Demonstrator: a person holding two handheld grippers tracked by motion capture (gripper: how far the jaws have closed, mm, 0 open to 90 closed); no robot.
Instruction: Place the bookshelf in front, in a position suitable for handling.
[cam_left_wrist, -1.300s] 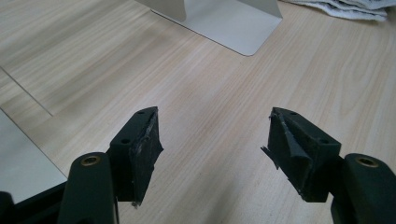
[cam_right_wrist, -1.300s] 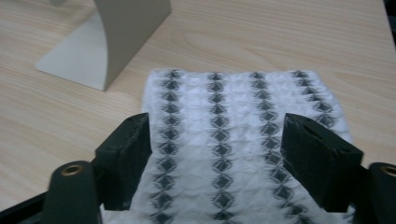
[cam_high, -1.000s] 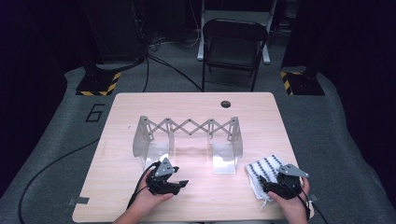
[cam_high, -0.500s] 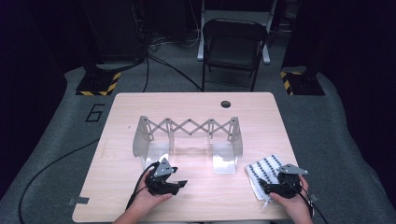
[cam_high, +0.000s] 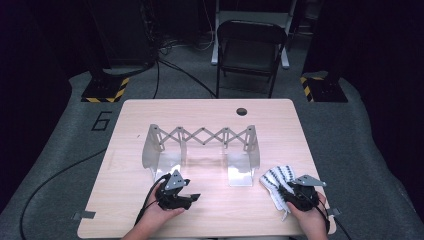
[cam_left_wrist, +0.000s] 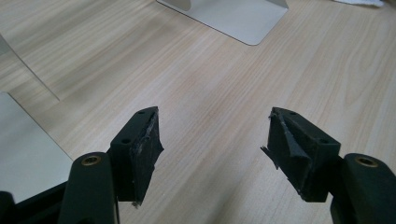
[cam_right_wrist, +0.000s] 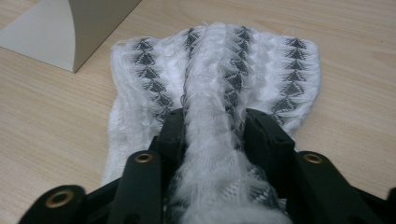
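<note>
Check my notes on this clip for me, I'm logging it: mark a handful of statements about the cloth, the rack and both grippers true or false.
1. The right gripper pinches a ridge of the white patterned cloth. True; its jaws have just been closing.
2. The left gripper holds the cloth. False: open, over bare table.
3. The cloth hangs on the folding rack. False: it lies on the table.
4. A chair stands beyond the table. True.
</note>
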